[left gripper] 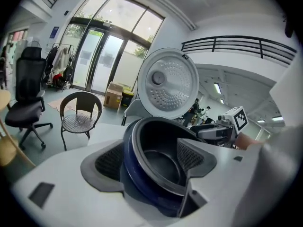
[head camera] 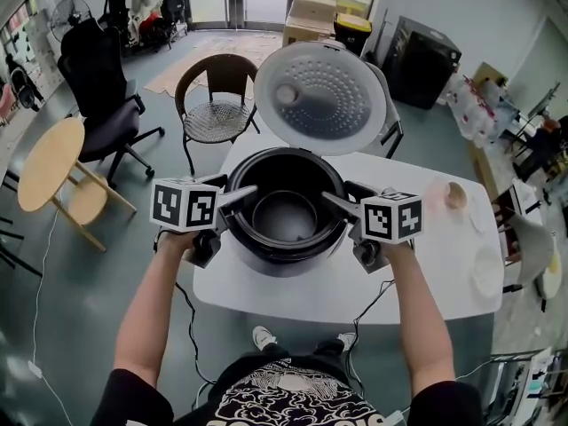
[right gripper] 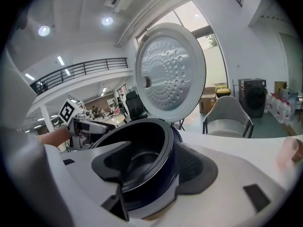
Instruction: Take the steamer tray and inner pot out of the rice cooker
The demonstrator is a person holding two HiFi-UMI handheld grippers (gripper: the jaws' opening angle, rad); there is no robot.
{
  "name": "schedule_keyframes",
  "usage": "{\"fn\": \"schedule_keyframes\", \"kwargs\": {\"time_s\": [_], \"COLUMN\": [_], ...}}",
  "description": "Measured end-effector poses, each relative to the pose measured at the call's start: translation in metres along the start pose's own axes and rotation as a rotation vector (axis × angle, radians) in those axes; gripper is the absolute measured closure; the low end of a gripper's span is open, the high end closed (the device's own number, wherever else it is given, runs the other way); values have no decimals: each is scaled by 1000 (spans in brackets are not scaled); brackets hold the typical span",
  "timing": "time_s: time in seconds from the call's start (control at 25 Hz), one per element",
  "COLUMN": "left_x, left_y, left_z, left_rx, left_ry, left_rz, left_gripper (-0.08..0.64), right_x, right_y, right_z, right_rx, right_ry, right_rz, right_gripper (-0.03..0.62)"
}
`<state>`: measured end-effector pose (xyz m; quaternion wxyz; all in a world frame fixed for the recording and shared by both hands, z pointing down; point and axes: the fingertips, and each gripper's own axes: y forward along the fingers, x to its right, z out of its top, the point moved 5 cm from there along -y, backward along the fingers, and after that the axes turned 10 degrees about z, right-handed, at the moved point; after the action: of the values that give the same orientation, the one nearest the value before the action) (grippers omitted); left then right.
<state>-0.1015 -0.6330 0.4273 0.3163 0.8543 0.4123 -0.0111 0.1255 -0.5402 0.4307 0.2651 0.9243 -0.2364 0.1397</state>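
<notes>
The dark rice cooker (head camera: 286,257) stands on the white table (head camera: 417,282) with its lid (head camera: 321,98) swung up behind it. The black inner pot (head camera: 284,213) sits inside; I cannot make out a steamer tray in it. My left gripper (head camera: 241,199) straddles the left rim, one jaw over the pot's inside, one outside. In the left gripper view the left gripper (left gripper: 149,151) has the rim (left gripper: 142,141) between its pads with no clear pressing. My right gripper (head camera: 339,204) straddles the right rim the same way. In its own view the right gripper (right gripper: 154,160) stands open around the rim.
A pink cup (head camera: 455,195) and a pale dish (head camera: 488,270) lie on the table's right part. A wicker chair (head camera: 216,105) and a white chair (head camera: 388,122) stand behind the table, an office chair (head camera: 98,96) and a round wooden table (head camera: 51,162) at left. A cable (head camera: 188,313) hangs off the front.
</notes>
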Motion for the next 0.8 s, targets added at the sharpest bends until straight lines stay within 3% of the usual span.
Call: {"fn": "schedule_keyframes", "kwargs": {"time_s": [0.44,0.52,0.8], "left_x": [4,6,-2], "left_y": [6,8,14], "left_z": [6,7,3], "left_rx": [-245,-289,-363], "left_ry": [-32,-41,-121], "left_rz": [-47,-39,-10], "left_gripper": [278,321,410], "right_x": [6,5,10], "right_y": [-5,-6,0], "right_z": [-2,-1,-2], "right_rx": [-172,-206,-306], "right_ry": [195,219,298], "right_rz": [15,15,-38], "right_gripper": [316,319,339]}}
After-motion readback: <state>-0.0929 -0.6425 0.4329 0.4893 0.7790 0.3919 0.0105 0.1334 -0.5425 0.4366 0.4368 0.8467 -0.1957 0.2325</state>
